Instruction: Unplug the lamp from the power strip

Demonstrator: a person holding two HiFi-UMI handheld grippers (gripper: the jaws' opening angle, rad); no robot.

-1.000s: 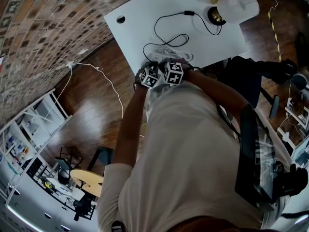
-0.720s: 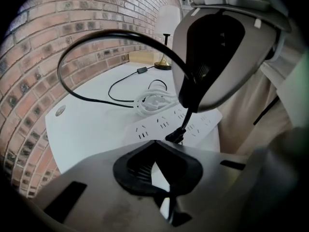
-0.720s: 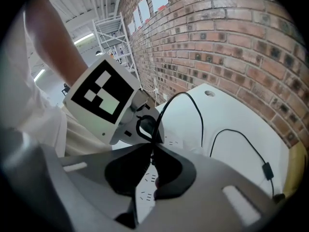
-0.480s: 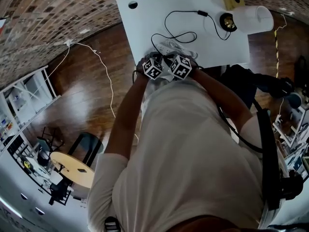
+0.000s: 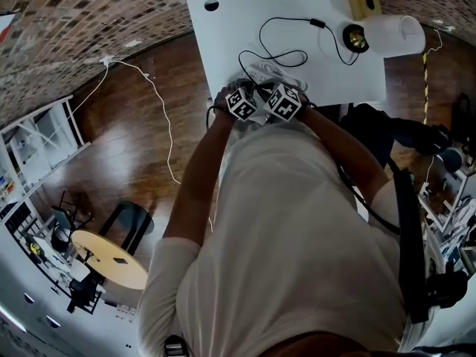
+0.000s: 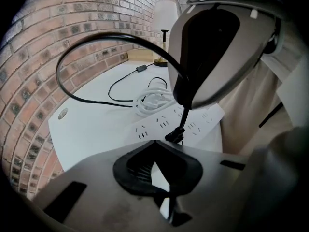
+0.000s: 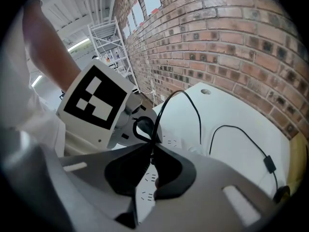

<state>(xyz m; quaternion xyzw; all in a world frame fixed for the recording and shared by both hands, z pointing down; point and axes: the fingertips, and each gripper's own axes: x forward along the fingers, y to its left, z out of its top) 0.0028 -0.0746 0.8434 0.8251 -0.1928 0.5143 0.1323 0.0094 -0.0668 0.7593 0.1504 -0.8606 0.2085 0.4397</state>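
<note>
Fingers [image 7: 123,170] of the right gripper [image 7: 150,144] were pinched shut on the black cord [image 7: 159,123], which rose out of them in a loop. Just beside it I had the left gripper [image 6: 155,142], its tips closed together with nothing that I could see caught between them. Just past those tips the plug [image 6: 175,136] sat in the power strip [image 6: 154,125], and the cord ran up from it into the right gripper's pads. That strip lay toward the near edge of the white table [image 6: 91,124], next to a bundle of white cable [image 6: 152,100]. Farther on, the black cord curled across the tabletop through an inline switch [image 6: 141,68] to the lamp [image 6: 165,16], which stood by the brick wall [image 6: 58,37].
</note>
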